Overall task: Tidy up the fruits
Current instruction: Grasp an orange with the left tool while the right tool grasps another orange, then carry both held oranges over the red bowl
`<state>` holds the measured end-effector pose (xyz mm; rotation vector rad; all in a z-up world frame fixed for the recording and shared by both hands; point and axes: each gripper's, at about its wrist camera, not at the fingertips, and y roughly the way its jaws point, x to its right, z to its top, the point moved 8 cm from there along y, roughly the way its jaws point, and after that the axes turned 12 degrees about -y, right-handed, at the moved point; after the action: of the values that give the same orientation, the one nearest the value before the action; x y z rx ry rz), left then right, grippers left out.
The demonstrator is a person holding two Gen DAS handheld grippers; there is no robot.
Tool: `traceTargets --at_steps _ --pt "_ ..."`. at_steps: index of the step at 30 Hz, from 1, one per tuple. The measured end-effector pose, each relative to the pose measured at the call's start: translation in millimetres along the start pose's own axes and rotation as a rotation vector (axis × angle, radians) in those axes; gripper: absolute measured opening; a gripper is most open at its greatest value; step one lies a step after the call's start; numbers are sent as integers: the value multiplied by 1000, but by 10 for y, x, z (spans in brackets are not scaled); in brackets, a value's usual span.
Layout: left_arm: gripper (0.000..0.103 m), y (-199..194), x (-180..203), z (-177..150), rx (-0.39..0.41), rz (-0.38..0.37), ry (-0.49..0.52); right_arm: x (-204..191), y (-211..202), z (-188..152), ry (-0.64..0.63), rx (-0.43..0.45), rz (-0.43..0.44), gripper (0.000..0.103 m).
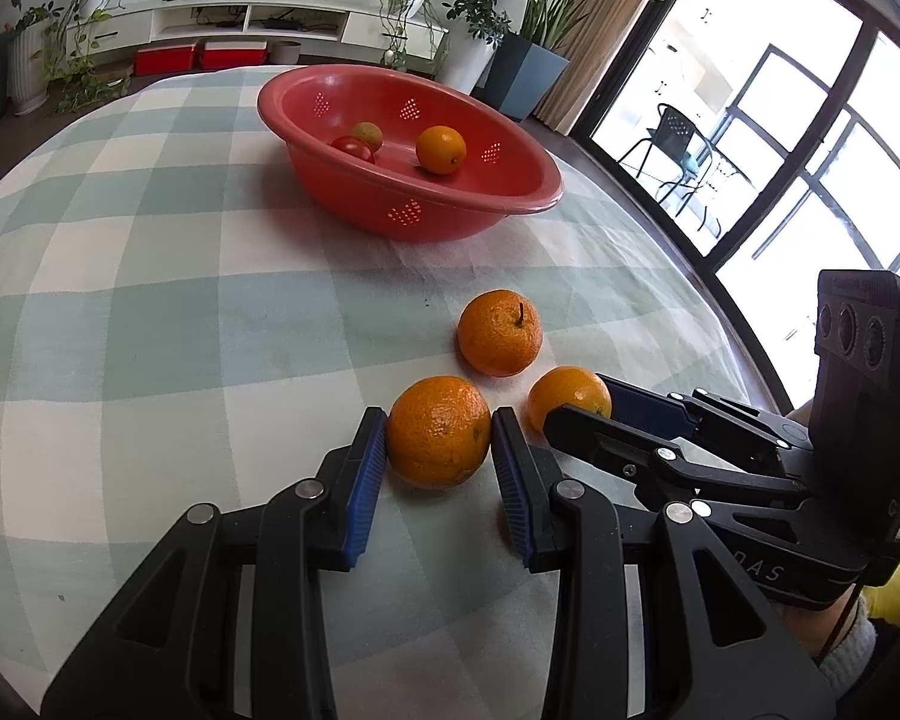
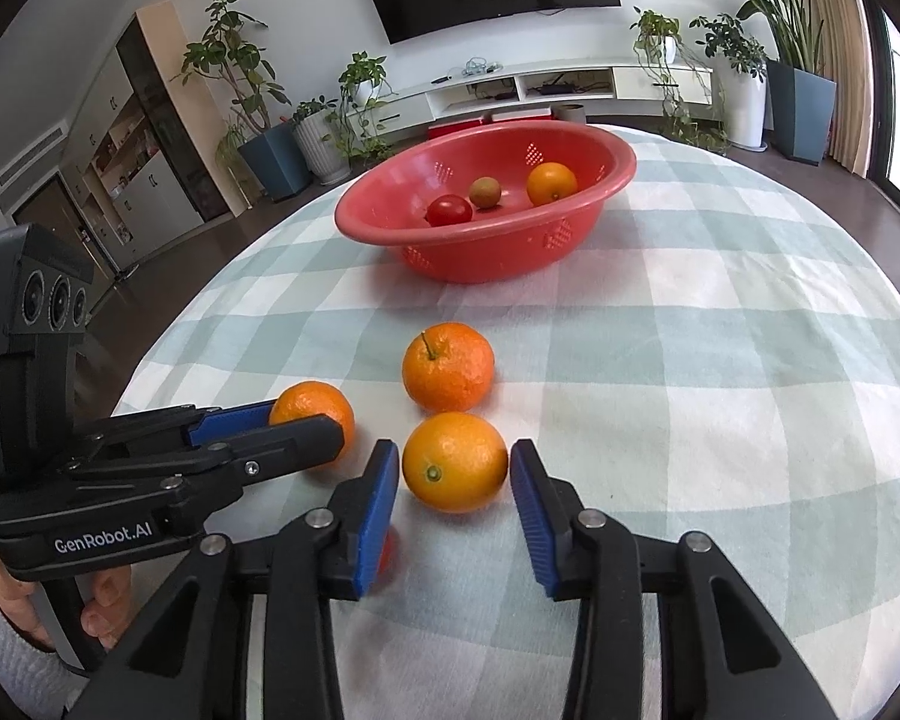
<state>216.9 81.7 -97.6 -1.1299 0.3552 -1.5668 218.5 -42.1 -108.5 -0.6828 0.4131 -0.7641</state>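
Three oranges are seen on the checked bench short of the red basin [image 1: 531,204]: one orange [image 1: 438,431] is bracketed by the left gripper [image 1: 439,468], another orange [image 2: 455,461] by the right gripper [image 2: 455,501], both jaws spread, neither yet clamped.

Both wrist views sit low, close behind their own fingers, facing the red basin [image 1: 411,150] across the checked surface [image 1: 150,312]. They share the three oranges [image 2: 448,367] and basin.

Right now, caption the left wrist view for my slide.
Left gripper straddles an orange on checked cloth, red colander beyond.
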Motion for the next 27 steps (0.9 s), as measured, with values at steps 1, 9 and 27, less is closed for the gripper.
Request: traceTargets --at_steps 1,9,27 --pt "33 1 0 0 0 1 0 3 -2 -1 2 1 0 40" --pt "33 -13 -4 -9 1 -2 0 20 -38 -34 33 9 35 40" --pt "33 -74 36 18 13 -12 -3 25 -169 -54 84 33 81 40"
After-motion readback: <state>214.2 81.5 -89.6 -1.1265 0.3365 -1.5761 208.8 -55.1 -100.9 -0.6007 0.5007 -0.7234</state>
